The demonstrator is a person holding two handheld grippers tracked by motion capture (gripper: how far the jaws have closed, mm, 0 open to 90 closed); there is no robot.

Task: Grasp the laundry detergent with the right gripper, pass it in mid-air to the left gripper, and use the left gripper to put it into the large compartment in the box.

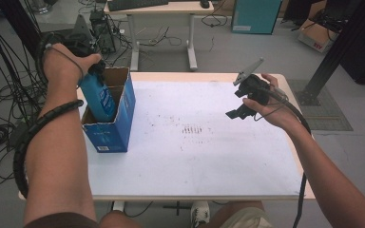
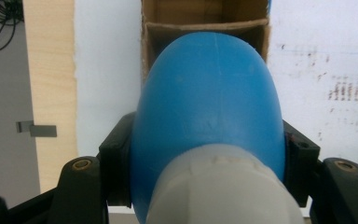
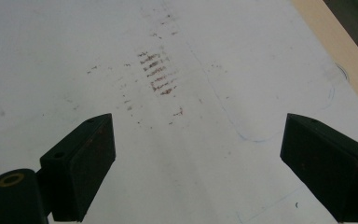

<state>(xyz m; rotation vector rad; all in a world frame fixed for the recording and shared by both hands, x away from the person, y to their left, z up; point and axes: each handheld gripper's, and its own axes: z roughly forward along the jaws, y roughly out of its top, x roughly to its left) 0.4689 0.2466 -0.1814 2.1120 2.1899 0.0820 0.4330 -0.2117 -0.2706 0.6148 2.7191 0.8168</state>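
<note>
No writing can be read anywhere: the blue box [image 1: 111, 118] has a white label patch low on its front and the blue bottle [image 1: 97, 95] a pale label on its side, both too small to make out.

The room has a grey floor with black cables [image 1: 4, 95] tangled at the left, a second desk [image 1: 159, 7] farther back, and a teal cabinet [image 1: 256, 16] beyond it. The table [image 1: 195, 137] has a white top with a light wooden edge, and a patch of brownish smudges [image 1: 192, 129] near its middle.

The open-topped cardboard box stands upright near the table's left edge. The bottle hangs tilted with its lower part down inside the box, its upper part above the rim.

The left gripper [image 1: 95, 66] is clamped on the bottle near its top; in the left gripper view the black pads [image 2: 116, 158] press against both blue sides, just above the pale cap [image 2: 219, 186].

The right gripper [image 1: 240, 111] hovers over the table's right part, well apart from the box. Its jaws stand wide apart with nothing between them.
</note>
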